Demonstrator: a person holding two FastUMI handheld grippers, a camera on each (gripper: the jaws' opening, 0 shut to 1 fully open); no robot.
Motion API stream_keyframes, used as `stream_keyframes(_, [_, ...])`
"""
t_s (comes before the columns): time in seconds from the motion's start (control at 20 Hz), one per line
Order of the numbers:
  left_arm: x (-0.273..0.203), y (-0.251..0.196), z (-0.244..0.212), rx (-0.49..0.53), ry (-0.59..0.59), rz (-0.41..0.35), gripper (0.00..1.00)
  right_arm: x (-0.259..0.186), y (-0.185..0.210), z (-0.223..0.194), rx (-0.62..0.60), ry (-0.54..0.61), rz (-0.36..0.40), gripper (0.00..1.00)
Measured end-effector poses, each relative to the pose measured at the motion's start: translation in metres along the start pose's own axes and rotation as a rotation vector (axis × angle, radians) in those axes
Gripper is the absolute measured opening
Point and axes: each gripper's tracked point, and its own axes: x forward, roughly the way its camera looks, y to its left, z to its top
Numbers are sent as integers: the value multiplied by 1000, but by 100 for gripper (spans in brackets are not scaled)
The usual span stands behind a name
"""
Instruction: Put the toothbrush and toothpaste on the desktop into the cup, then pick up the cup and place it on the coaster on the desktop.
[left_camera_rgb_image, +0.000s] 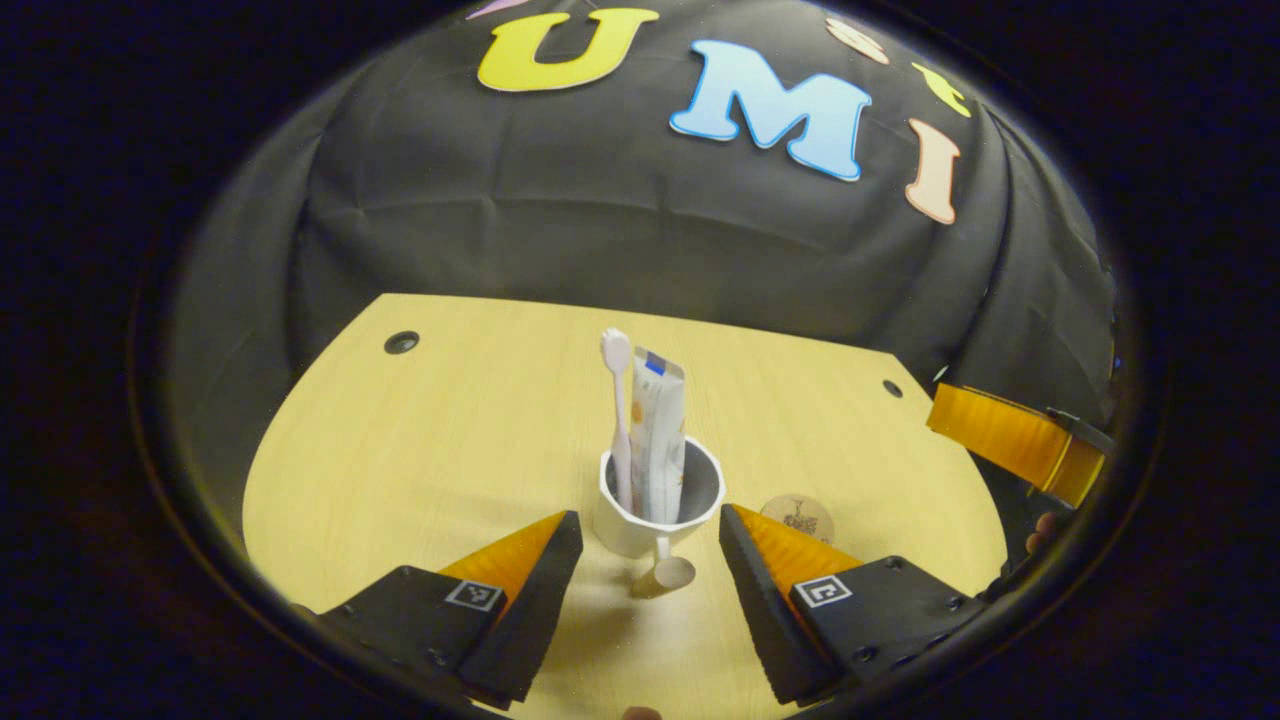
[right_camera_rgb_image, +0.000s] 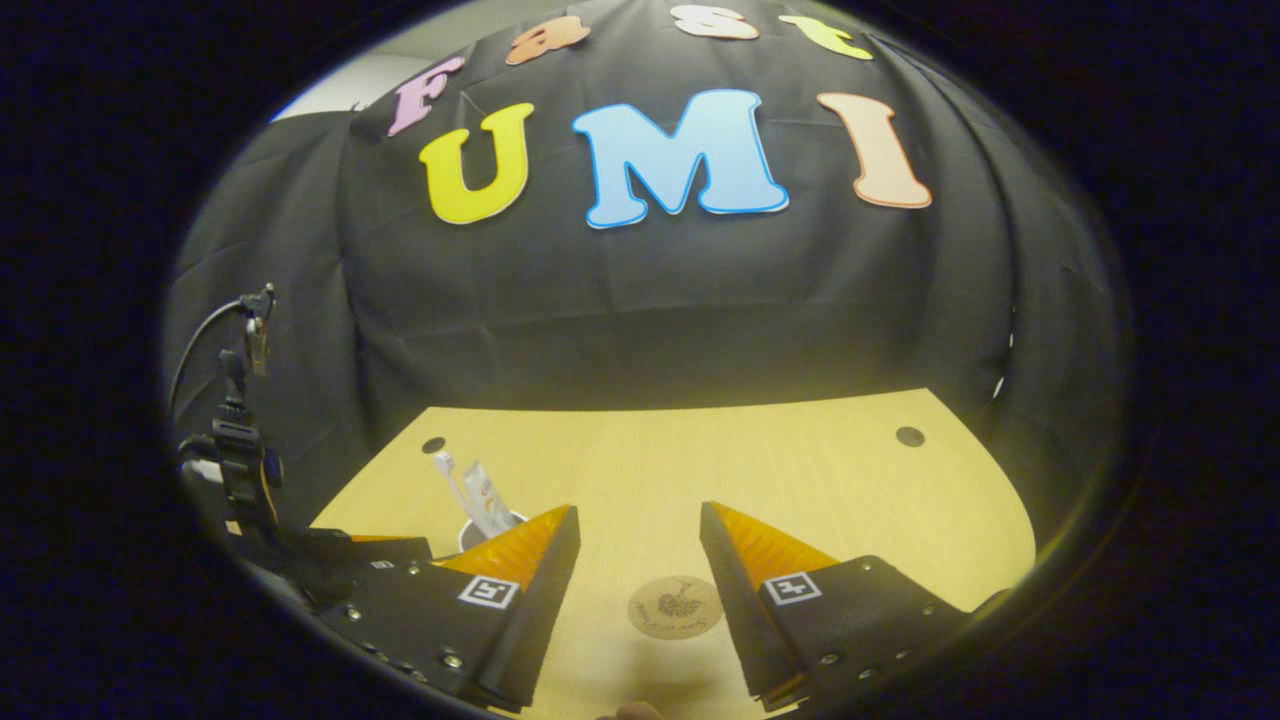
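Standing upright on the light wooden desktop (left_camera_rgb_image: 420, 450) in the left gripper view is a white stemmed cup (left_camera_rgb_image: 655, 505), its round foot resting on the wood; a white toothbrush (left_camera_rgb_image: 618, 420) and a toothpaste tube (left_camera_rgb_image: 658, 440) rise side by side out of its bowl, the brush on the left, both leaning only slightly. The left gripper (left_camera_rgb_image: 650, 550) is spread wide, its orange-and-black fingers flanking the cup near its base without touching it, grasping nothing; a round brown coaster (left_camera_rgb_image: 798, 518) lies flat just behind the right-hand finger, close to the cup but apart from it; the other gripper's orange finger (left_camera_rgb_image: 1010, 440) pokes in at the far right edge.

Turning to the right gripper view, the right gripper (right_camera_rgb_image: 638, 560) is likewise released, fingers well apart and empty; the coaster (right_camera_rgb_image: 675, 607) lies on the desktop (right_camera_rgb_image: 800, 470) between them, bare; the cup (right_camera_rgb_image: 480, 530) shows partly behind the left-hand finger, toothbrush (right_camera_rgb_image: 448, 475) and toothpaste (right_camera_rgb_image: 485, 500) slanting out of it; the left gripper's dark body (right_camera_rgb_image: 300, 560) sits at the left edge.
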Motion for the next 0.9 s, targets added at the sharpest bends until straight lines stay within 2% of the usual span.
stream_keyframes(0.3, [34,-5,-19,-14,188,2,90,-2,-12,-16,28,44,-15,74])
stream_keyframes(0.6, [47,-1,-37,1,325,25,90,-2,-21,-27,51,82,-28,74])
stream_keyframes(0.9, [64,1,-49,-1,389,44,89,0,-31,-37,54,116,-42,74])
